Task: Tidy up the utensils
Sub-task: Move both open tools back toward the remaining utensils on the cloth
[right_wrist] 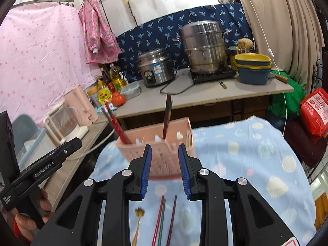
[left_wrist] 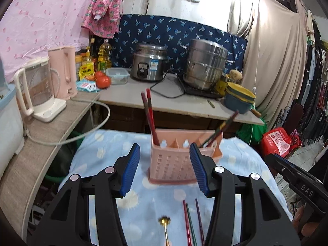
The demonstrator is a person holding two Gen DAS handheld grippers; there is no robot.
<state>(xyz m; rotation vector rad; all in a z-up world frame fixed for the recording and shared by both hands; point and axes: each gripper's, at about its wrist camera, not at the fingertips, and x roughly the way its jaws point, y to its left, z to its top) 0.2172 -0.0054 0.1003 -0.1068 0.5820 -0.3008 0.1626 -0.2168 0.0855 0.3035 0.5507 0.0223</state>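
Black plastic left gripper [left_wrist: 164,169] and right gripper [right_wrist: 165,169], ribbed blue pads [left_wrist: 131,167], silver round screws, white "GenRobot.AI" lettering on handle

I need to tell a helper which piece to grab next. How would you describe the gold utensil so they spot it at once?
On the light blue spotted cloth, look in front of the pink plastic utensil holder. The slim gold utensil lies left of three thin coloured chopsticks. It alone is gold, with a flower-shaped end.

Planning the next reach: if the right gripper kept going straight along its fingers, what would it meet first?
Most likely the pink utensil holder, which stands straight ahead between the open fingers of the right gripper. Nothing shows in between, though depth is unclear.
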